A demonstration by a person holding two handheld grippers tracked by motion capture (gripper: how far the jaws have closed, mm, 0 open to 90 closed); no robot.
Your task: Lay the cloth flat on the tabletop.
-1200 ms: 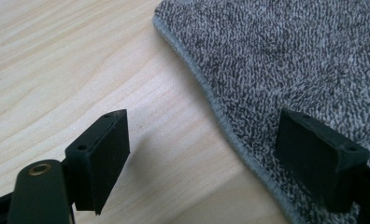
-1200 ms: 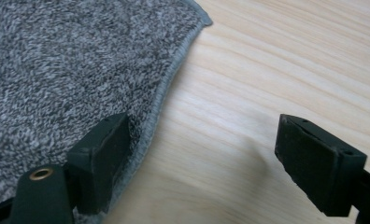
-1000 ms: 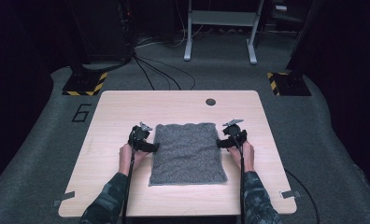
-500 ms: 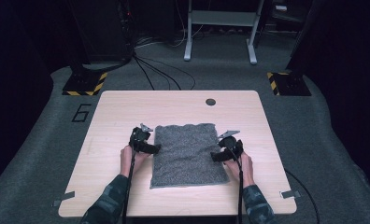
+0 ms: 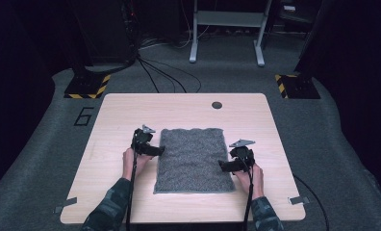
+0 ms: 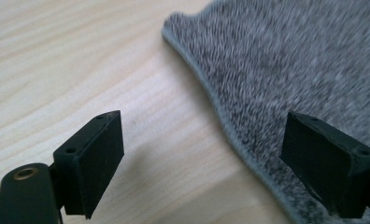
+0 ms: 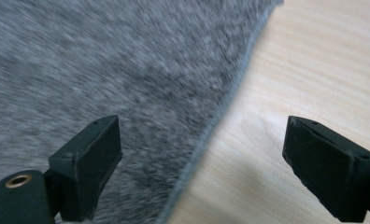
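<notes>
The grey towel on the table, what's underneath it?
The grey towel lies flat on the wooden table, whose light wood shows along all its edges. No bulge hints at anything below, but the tabletop directly beneath is covered, so nothing thin there could be seen.

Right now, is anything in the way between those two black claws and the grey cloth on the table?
Nothing visible. The left gripper and the right gripper are both open, each straddling a side edge of the grey cloth, with bare wooden table beside it.
</notes>
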